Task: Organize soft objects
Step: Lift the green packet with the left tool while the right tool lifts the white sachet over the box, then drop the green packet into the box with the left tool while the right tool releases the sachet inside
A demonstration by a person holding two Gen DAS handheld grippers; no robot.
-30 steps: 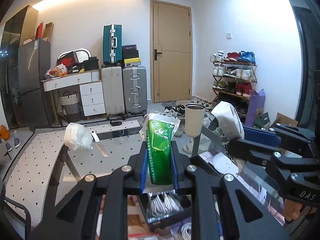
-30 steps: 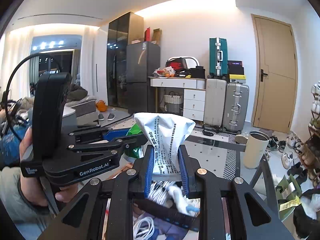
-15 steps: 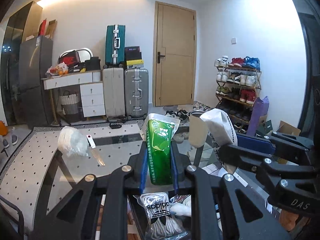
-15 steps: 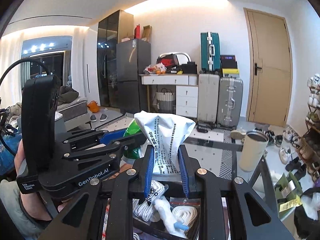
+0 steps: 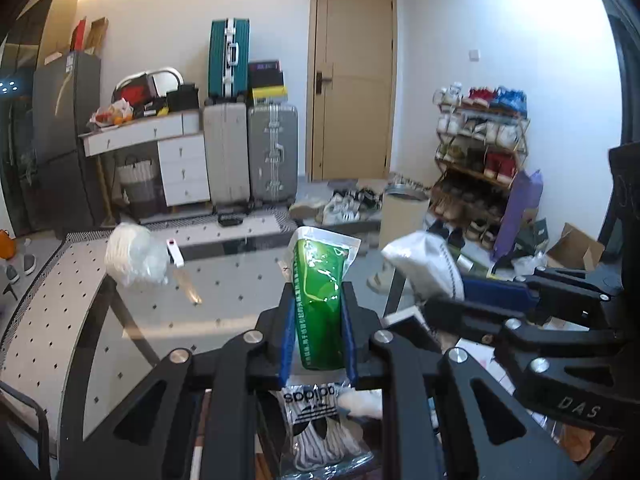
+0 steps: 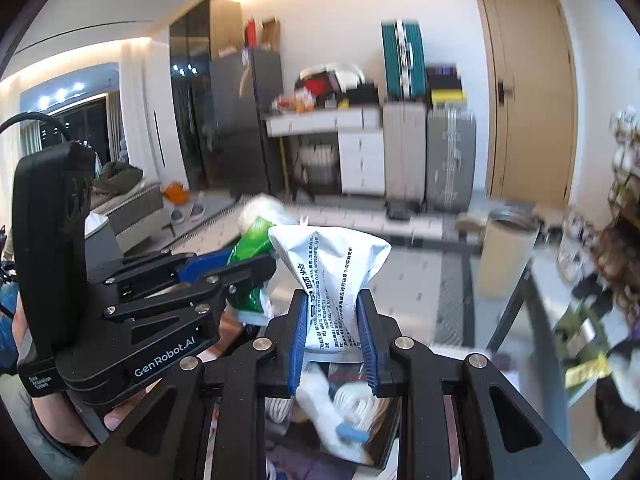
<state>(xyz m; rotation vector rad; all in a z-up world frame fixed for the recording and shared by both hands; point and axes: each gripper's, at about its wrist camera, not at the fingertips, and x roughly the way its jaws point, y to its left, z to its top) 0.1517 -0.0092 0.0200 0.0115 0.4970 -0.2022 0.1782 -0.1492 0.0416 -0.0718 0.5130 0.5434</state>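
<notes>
**Green and white packets pinched above the glass table**

Green plastic fills the left gripper (image 5: 318,344): its blue pads are clamped on a green packet (image 5: 320,304) that stands upright between them. At three o'clock in the left wrist view, the right gripper (image 5: 436,300) pinches a white printed packet (image 5: 424,260); in its own view the right gripper (image 6: 334,344) has that white printed packet (image 6: 332,276) squeezed between both pads, with the green packet (image 6: 250,248) at nine o'clock. Below the left gripper, at six o'clock, lies a clear bag of white laces (image 5: 320,432). On the glass table (image 5: 160,320), at ten o'clock, sits a crumpled white bag (image 5: 134,256). A hand (image 6: 108,420) grips the left device's handle.
</notes>
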